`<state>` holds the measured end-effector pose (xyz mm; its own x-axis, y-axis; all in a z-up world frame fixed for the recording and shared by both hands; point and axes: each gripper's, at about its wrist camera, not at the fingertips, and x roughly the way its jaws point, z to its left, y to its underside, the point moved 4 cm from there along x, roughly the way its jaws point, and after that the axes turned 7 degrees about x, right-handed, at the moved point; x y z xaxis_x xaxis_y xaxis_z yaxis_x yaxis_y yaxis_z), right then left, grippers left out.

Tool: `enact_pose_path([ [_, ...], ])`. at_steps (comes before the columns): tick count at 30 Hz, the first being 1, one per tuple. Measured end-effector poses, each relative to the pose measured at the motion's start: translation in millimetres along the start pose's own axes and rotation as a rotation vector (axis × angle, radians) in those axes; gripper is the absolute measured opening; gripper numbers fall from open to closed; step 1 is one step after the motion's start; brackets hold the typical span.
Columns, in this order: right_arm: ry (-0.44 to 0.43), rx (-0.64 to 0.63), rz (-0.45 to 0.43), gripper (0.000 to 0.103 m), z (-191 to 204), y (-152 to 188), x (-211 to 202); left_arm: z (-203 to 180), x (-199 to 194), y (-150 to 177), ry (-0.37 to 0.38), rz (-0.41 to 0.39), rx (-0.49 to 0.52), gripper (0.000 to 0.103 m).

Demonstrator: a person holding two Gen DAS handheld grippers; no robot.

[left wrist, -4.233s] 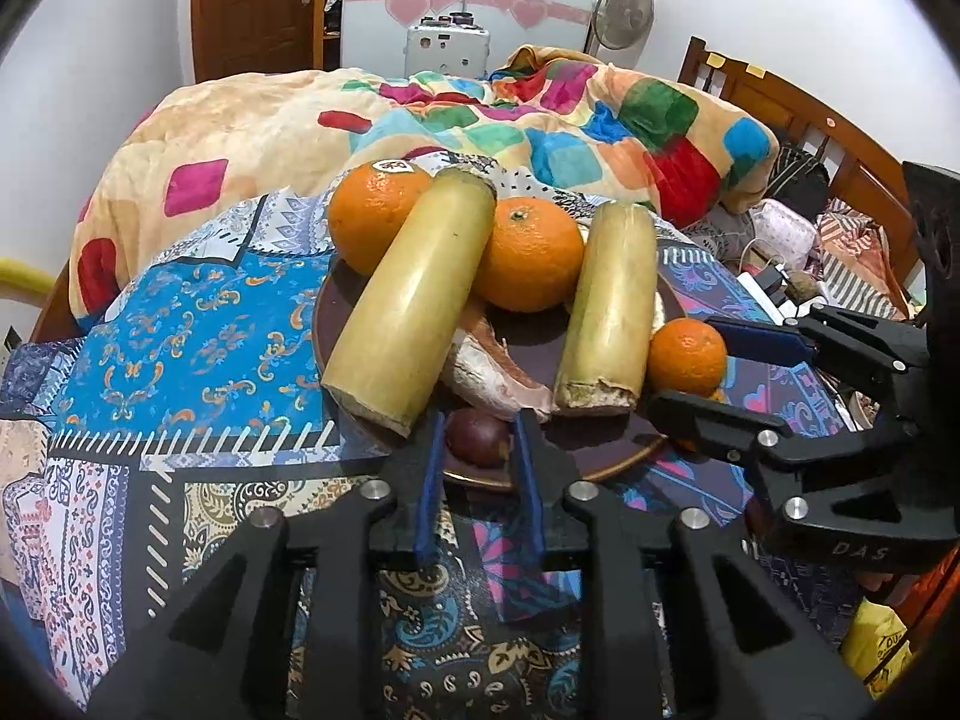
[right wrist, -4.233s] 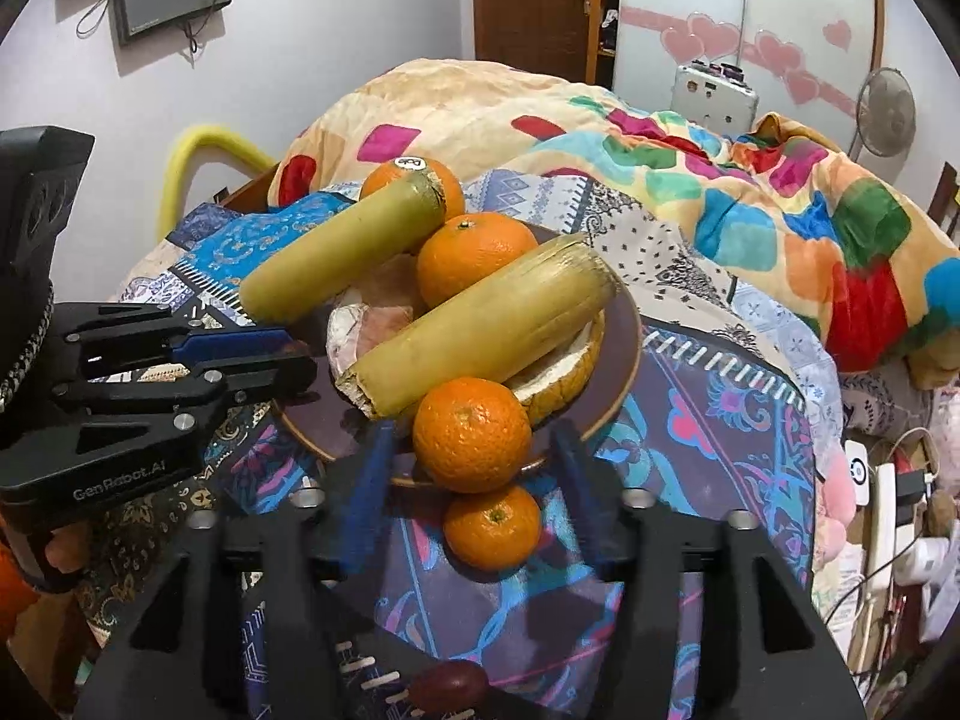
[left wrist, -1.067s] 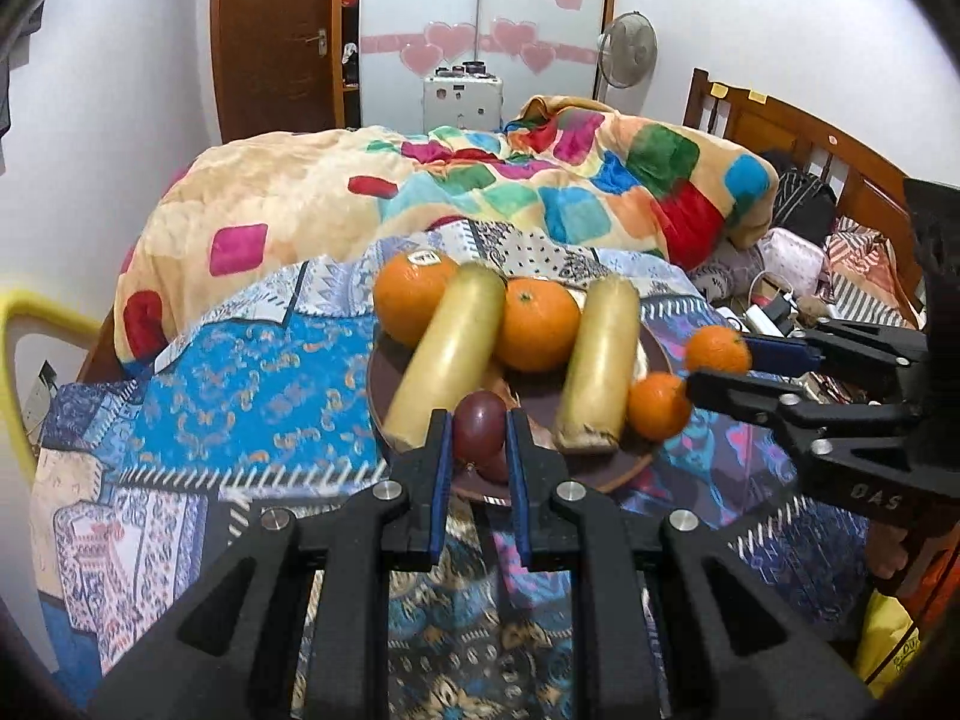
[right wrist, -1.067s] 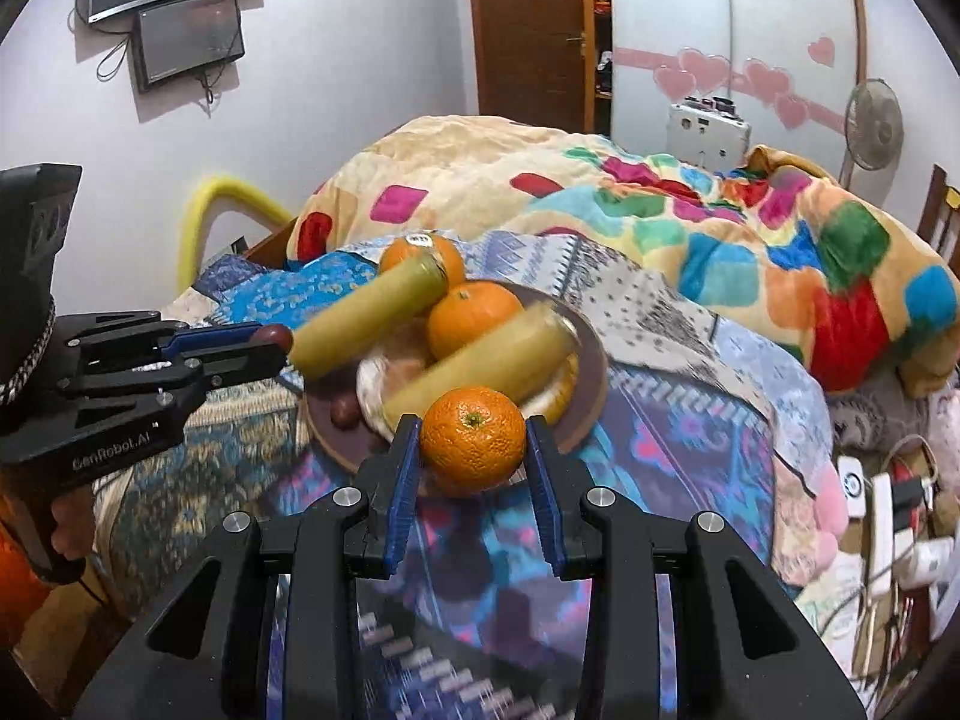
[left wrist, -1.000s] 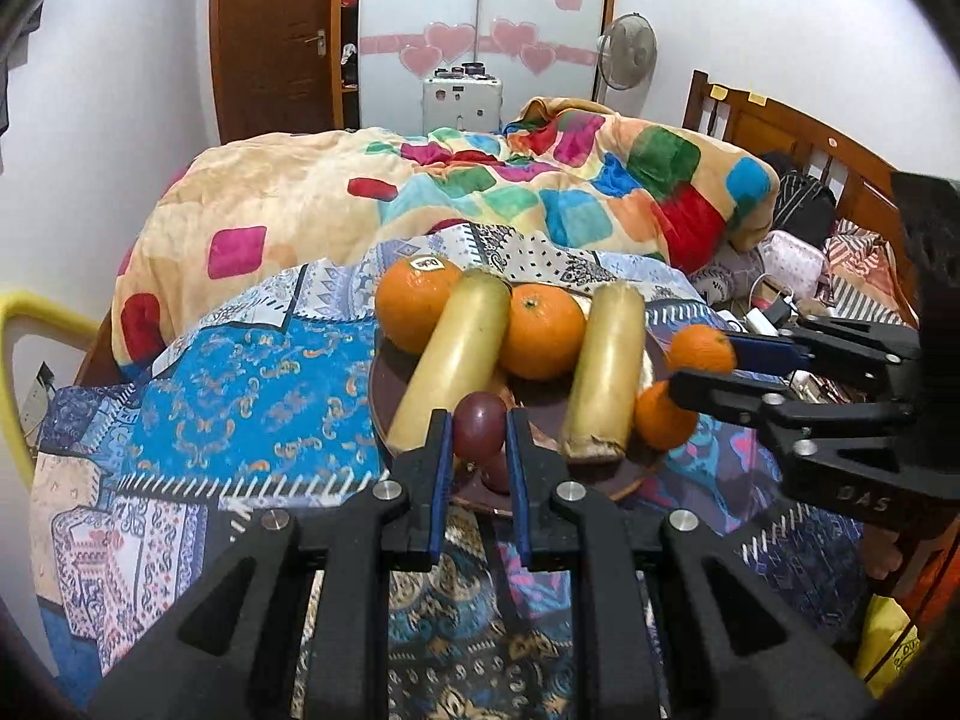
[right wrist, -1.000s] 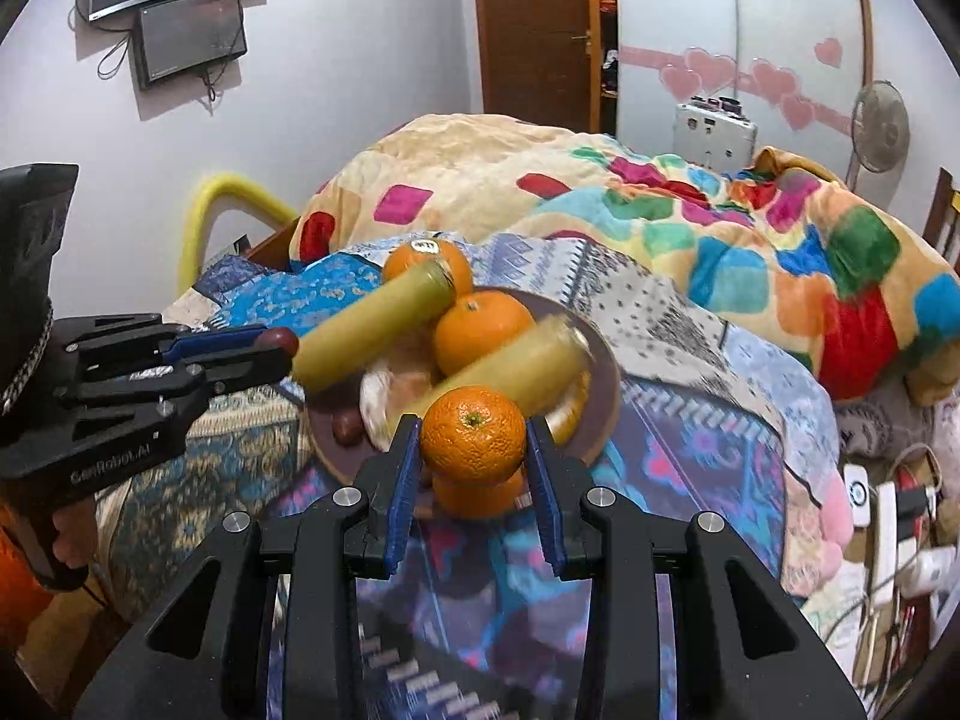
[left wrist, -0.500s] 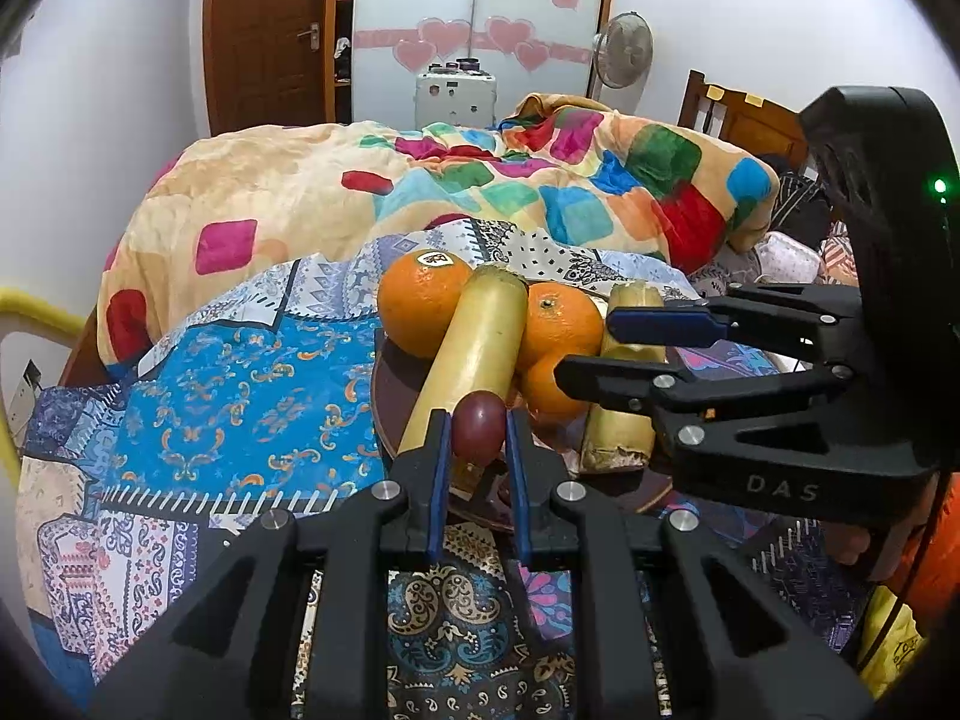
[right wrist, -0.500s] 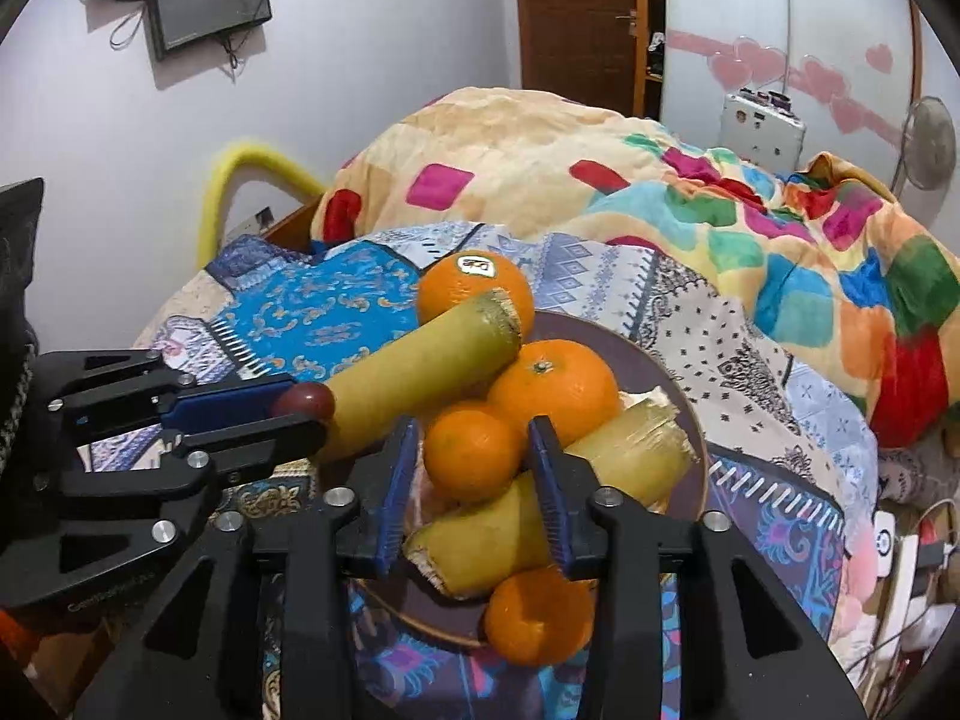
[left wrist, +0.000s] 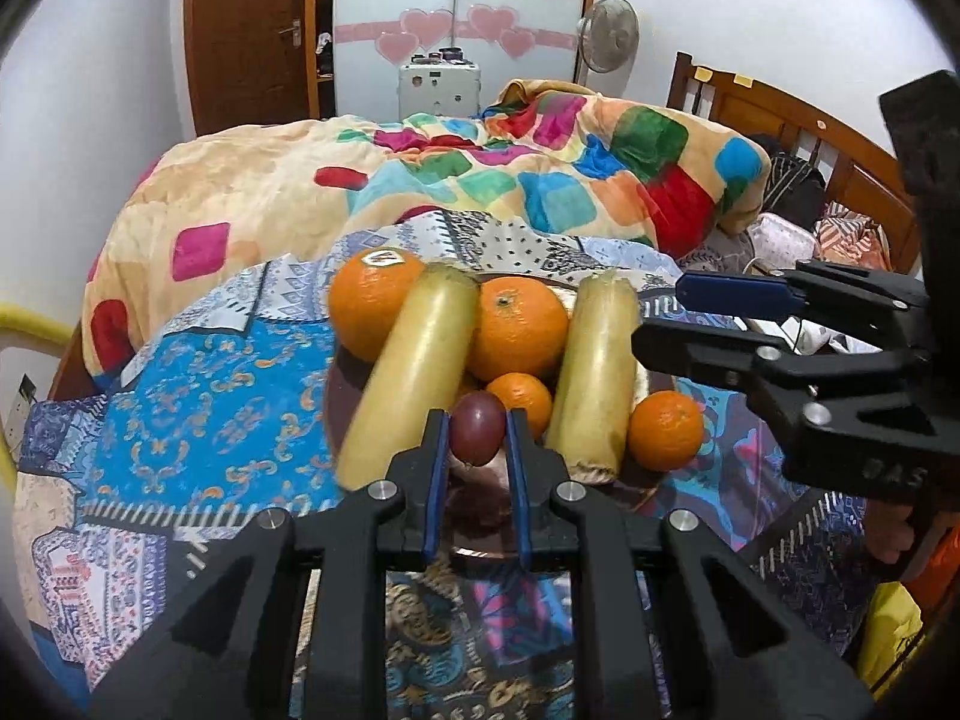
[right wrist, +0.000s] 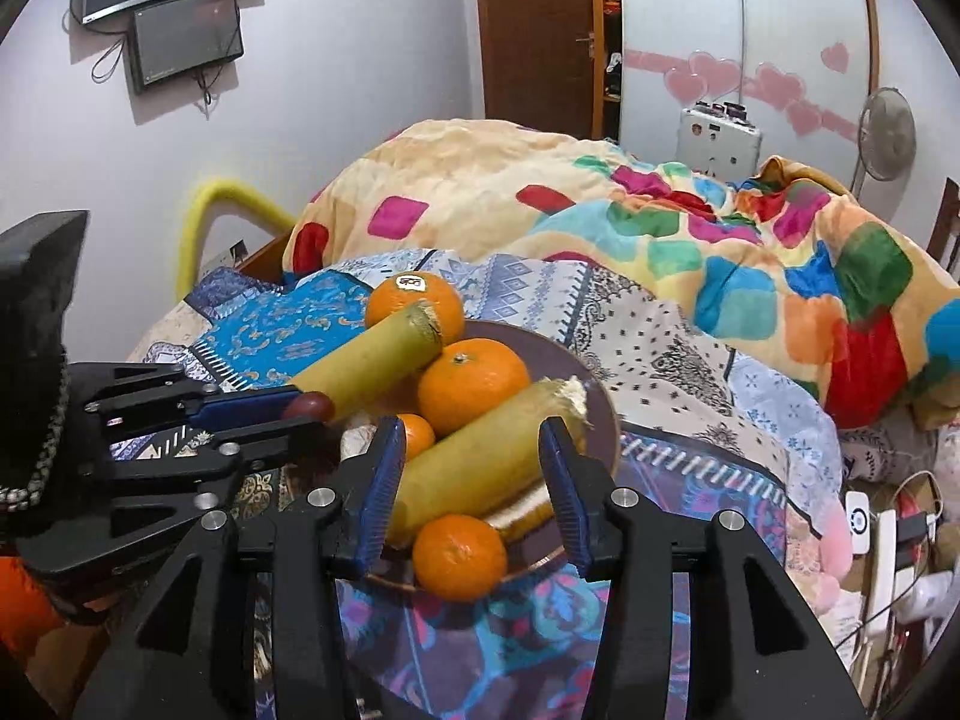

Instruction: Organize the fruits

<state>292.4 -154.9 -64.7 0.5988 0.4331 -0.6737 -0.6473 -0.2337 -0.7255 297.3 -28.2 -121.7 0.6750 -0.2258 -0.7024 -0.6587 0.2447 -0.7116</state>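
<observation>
A brown plate on the patterned cloth holds two yellow cane pieces, several oranges and a pale peel. My left gripper is shut on a dark purple fruit and holds it above the plate's near edge; the fruit also shows in the right wrist view. My right gripper is open and empty, pulled back above the plate, with a small orange below its fingers. Another small orange lies between the canes.
A colourful quilt covers the bed behind the plate. A wooden headboard stands at the right. A yellow padded rail is at the left. Cables and a power strip lie off the cloth to the right.
My right gripper has let go of its small orange between the canes, opened, and drawn back. My left gripper still holds the purple fruit, nearly still above the plate.
</observation>
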Motion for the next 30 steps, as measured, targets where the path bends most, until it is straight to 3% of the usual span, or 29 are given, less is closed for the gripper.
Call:
enact_pose_path([
  [4,-0.005,0.000,-0.007,0.043,-3,2,-5,-6,9,-2,0.002,0.021,0.011,0.020],
  [8,-0.004,-0.007,-0.023,0.043,-4,5,-13,-6,11,-2,0.010,0.030,-0.006,0.036],
  [14,-0.005,-0.004,-0.063,0.043,1,5,-30,-3,-11,-2,0.003,-0.006,-0.032,0.037],
  [20,-0.011,0.008,-0.139,0.043,12,2,-68,-1,-74,-4,-0.050,-0.112,-0.057,0.037],
  [30,-0.006,0.010,-0.367,0.043,53,5,-176,-32,-219,-3,-0.153,-0.364,-0.060,0.037],
])
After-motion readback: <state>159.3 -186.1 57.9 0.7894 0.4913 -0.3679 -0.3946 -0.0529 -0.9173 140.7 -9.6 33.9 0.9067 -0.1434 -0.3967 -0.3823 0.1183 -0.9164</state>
